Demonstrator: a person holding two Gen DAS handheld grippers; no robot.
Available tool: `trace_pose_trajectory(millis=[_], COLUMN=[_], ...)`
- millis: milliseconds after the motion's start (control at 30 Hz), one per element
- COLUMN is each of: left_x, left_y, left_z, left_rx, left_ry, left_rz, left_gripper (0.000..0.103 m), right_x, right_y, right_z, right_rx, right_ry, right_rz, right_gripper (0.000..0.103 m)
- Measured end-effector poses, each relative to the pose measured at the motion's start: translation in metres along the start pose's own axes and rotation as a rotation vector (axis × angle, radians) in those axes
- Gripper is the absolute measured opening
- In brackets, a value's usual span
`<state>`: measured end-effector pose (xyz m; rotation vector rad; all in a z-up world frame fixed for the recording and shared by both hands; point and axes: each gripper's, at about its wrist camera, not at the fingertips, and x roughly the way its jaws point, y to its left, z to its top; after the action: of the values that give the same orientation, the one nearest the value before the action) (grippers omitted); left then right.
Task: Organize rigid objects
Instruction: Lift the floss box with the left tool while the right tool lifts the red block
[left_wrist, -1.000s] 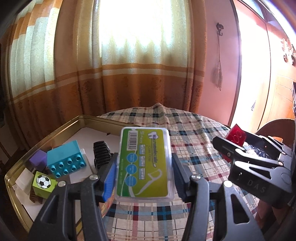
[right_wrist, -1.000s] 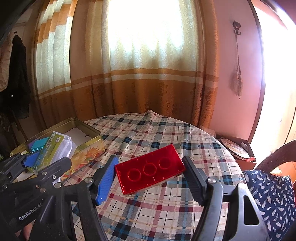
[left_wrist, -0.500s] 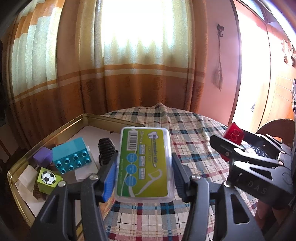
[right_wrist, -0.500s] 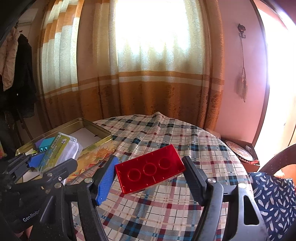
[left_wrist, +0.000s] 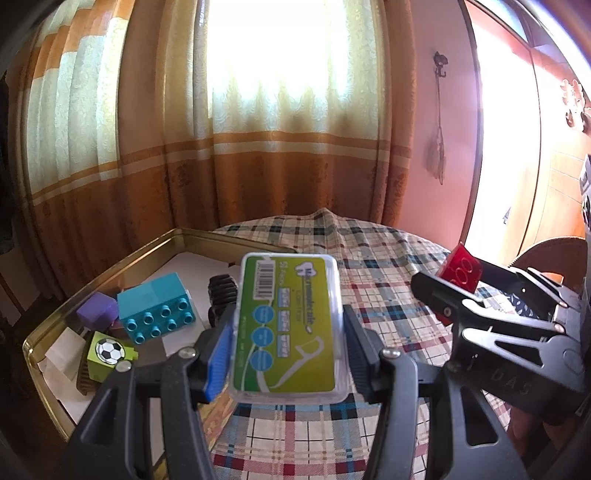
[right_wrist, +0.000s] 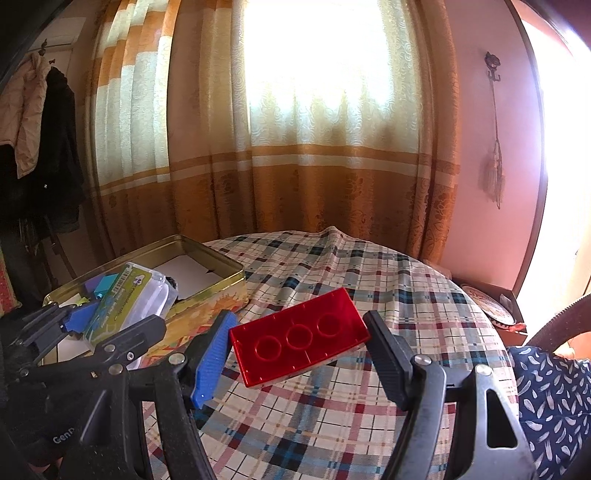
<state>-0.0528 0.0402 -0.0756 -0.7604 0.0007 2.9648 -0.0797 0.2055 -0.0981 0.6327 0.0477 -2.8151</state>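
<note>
While both hands keep almost still, little differs from one second ago:
Change: gold tin (left_wrist: 110, 273) sits slightly further right in the left view.
Left gripper (left_wrist: 286, 332): clamped on one green floss box (left_wrist: 288, 325), just beside the tin.
Right gripper (right_wrist: 299, 347): clamped on one red brick (right_wrist: 299, 341), right of the tin.
Inside tin: one teal brick (left_wrist: 155, 308), one purple cube (left_wrist: 96, 313), one football cube (left_wrist: 107, 352), one black piece (left_wrist: 221, 299).

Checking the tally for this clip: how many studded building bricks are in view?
2. A teal brick lies in the gold tin; a red brick is gripped in the right tool. Others may hide behind the floss box.
</note>
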Motion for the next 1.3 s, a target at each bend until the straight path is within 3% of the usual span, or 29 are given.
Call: trace_pose_trajectory(millis=[1300], left_x=[-0.019], left_y=[0.015], left_z=[-0.008], left_rx=[-0.006], left_ry=[-0.016], left_rz=[0.005], left_gripper=[0.054], right_x=[-0.005], right_y=[0.012], right_z=[-0.001], right_rx=[-0.014], right_ry=[-0.009], right_rz=[0.018], right_gripper=[0.072])
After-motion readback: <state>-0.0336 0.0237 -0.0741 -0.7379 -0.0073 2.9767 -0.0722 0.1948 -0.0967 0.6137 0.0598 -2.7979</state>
